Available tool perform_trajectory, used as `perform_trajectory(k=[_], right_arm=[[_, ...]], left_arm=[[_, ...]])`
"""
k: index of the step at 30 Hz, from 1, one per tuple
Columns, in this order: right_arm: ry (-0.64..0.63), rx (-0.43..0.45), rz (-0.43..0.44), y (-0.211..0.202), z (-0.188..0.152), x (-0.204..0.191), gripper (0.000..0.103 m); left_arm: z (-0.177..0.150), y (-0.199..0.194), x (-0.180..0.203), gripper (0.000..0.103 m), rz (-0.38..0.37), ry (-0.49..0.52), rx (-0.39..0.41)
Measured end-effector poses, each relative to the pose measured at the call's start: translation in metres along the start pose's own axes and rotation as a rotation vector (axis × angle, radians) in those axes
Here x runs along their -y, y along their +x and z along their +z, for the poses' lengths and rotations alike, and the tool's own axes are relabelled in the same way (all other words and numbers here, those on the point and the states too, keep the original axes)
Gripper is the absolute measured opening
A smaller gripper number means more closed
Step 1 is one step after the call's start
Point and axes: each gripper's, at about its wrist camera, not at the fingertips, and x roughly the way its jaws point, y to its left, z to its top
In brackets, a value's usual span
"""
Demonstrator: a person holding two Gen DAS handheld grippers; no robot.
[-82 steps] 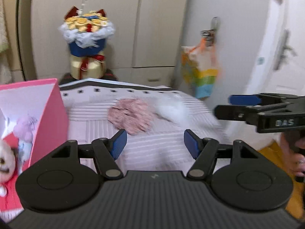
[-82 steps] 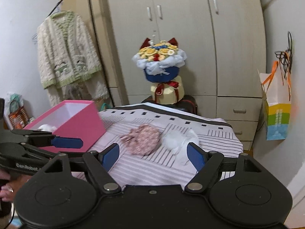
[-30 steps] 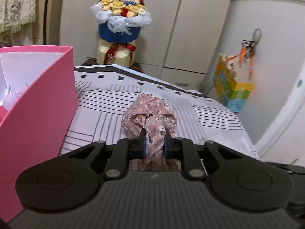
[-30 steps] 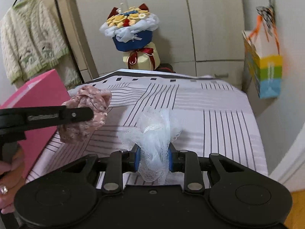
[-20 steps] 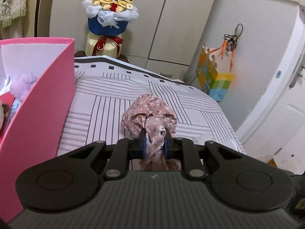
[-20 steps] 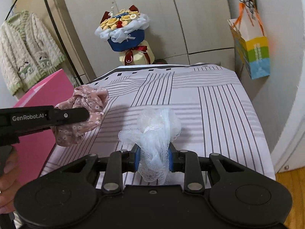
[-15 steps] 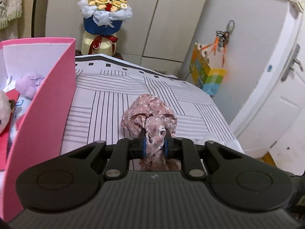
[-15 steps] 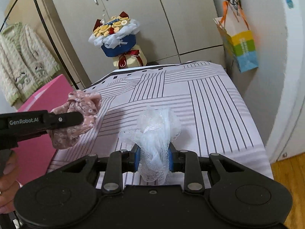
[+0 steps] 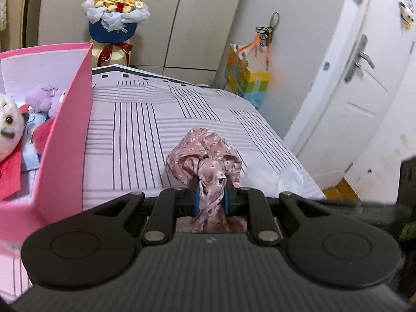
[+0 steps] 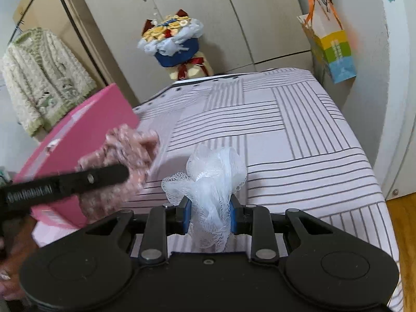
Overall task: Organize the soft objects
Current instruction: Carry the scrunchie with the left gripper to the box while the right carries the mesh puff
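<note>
My left gripper (image 9: 210, 199) is shut on a pink floral fabric scrunchie (image 9: 205, 156), held up over the striped bedspread (image 9: 145, 119). In the right wrist view the same scrunchie (image 10: 124, 148) shows blurred at the left, in front of the pink box (image 10: 78, 140). My right gripper (image 10: 210, 217) is shut on a white mesh puff (image 10: 213, 176), lifted above the bed (image 10: 286, 130). The pink box (image 9: 65, 130) stands open at the left and holds plush toys (image 9: 10, 130).
A flower bouquet (image 9: 114, 10) stands beyond the bed against the wardrobe. A colourful gift bag (image 9: 249, 78) hangs on the wall at the right, near a white door (image 9: 364, 91). A knitted cardigan (image 10: 44, 80) hangs on a rack at the left. A hand (image 10: 10, 260) holds the left gripper.
Both grippers have carried their soft objects sideways toward the pink box. The scrunchie now overlaps the box front in the right wrist view. More of the box interior shows in the left wrist view.
</note>
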Motion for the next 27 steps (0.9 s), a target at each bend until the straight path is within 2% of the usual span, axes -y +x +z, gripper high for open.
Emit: perform_trajectory(k=[4, 6, 10, 12, 15, 21, 27], right_arm=[[-0.055, 0.009, 0.026, -0.019, 0.0, -0.016, 0.033], [-0.065, -0.015, 0.079, -0.028, 0.002, -0.02, 0.033], [-0.113, -0.044, 0.144, -0.047, 0.006, -0.029, 0.033], [-0.108, -0.072, 0.228, -0.056, 0.011, -0.033, 0.033], [-0.118, -0.115, 0.344, -0.068, 0.019, -0.042, 0.033], [-0.227, -0.105, 0.437, -0.084, 0.035, -0.083, 0.033], [-0.349, -0.093, 0.486, -0.086, 0.051, -0.127, 0.033]], left_arm=[[-0.009, -0.022, -0.002, 0.015, -0.04, 0.003, -0.029], [-0.013, -0.036, -0.003, 0.015, -0.076, 0.015, -0.044], [-0.015, -0.063, -0.003, 0.015, -0.095, 0.043, -0.078], [-0.014, -0.08, -0.007, 0.015, -0.105, 0.042, -0.094], [-0.012, -0.106, -0.012, 0.015, -0.076, 0.055, -0.093], [-0.005, -0.156, -0.027, 0.016, -0.002, 0.044, -0.055], [0.009, -0.198, -0.039, 0.016, 0.082, 0.057, 0.017]])
